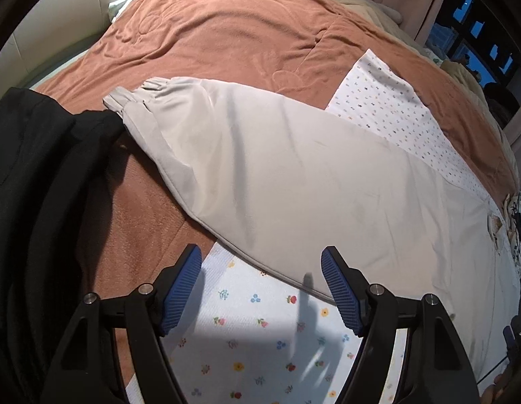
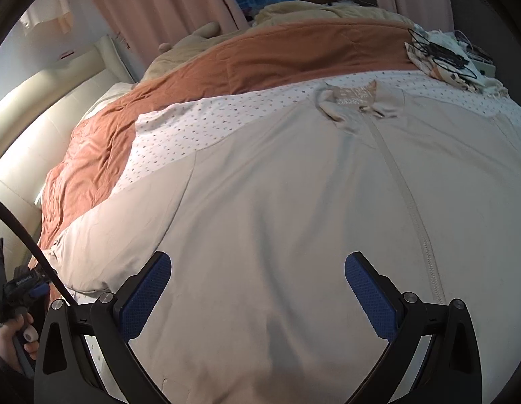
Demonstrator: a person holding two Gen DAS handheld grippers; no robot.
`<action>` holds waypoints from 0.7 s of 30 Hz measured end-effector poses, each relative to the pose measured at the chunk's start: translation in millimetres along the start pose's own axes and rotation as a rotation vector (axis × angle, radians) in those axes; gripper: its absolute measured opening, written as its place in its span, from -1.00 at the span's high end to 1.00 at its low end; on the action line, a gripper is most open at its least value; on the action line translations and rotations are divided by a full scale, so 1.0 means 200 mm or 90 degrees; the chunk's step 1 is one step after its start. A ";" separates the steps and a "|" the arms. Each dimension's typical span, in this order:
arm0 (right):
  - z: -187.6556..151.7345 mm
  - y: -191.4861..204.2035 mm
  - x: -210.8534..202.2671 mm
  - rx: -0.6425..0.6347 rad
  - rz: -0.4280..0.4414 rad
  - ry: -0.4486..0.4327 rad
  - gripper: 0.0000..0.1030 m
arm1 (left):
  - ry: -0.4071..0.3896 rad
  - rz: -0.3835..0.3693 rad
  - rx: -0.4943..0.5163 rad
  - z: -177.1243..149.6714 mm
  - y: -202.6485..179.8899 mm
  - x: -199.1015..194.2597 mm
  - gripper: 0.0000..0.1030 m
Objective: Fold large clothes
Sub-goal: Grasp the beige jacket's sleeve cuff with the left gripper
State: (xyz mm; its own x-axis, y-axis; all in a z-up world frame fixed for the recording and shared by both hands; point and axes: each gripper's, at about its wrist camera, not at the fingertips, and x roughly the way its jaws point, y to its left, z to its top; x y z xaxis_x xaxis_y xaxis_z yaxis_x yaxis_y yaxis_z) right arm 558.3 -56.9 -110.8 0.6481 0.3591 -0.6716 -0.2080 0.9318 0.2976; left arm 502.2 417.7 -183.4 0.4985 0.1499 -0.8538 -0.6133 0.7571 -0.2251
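Your left gripper point(image 1: 260, 286) stands wide, nothing between its pads, the beige jacket point(image 1: 294, 175) sleeve edge just ahead over a floral sheet point(image 1: 247, 336). Your right gripper point(image 2: 257, 293) (also wide, empty) hovers above the jacket's front, zipper point(image 2: 408, 208) to its right.

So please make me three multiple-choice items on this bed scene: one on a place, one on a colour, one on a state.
1. Where does the black garment lie in the left wrist view?
A. left of the beige jacket
B. on top of it
C. right of it

2. What colour is the blanket?
A. green
B. rust orange
C. navy

3. How is the jacket zipper?
A. closed
B. fully open
C. torn off

Answers: 1 A, it fills the left edge beside the sleeve. 2 B, orange-brown cloth covers the bed. 3 A, the zipper line runs unbroken down the front in the right wrist view.
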 end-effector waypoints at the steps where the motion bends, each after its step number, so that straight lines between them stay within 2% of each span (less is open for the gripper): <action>1: 0.00 -0.02 0.01 0.007 0.002 0.007 -1.00 | 0.006 0.004 -0.005 0.00 0.01 0.04 -0.42; 3: 0.01 0.00 0.06 0.013 0.003 0.016 -0.89 | 0.014 0.012 -0.015 0.01 0.02 0.09 -0.27; 4: 0.02 0.00 0.08 0.015 0.003 0.019 -0.76 | 0.018 0.013 -0.021 0.01 0.03 0.11 -0.21; 5: 0.02 0.01 0.10 0.017 0.000 0.025 -0.72 | 0.018 0.014 -0.022 0.01 0.04 0.13 -0.19; 8: 0.03 0.03 0.15 0.026 0.003 0.033 -0.72 | 0.009 0.039 -0.010 0.04 0.04 0.18 0.10; 10: 0.04 0.03 0.15 0.028 0.003 0.035 -0.72 | 0.002 0.049 -0.012 0.06 0.03 0.18 0.51; 12: 0.05 0.02 0.14 0.026 0.001 0.029 -0.72 | 0.001 0.046 -0.011 0.08 0.02 0.18 0.77; 15: 0.04 0.00 0.13 0.030 -0.001 0.023 -0.72 | -0.010 0.051 0.015 0.12 -0.03 0.15 0.87; 21: 0.03 -0.03 0.15 0.041 0.008 0.026 -0.72 | -0.062 0.028 0.056 0.20 -0.18 -0.05 0.88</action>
State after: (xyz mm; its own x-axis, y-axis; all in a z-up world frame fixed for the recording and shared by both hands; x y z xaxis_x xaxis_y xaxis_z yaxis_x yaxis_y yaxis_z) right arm 583.4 -52.3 -127.3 0.6153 0.3744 -0.6937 -0.1684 0.9221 0.3483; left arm 544.5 415.1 -147.9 0.5318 0.2422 -0.8115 -0.5817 0.8009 -0.1422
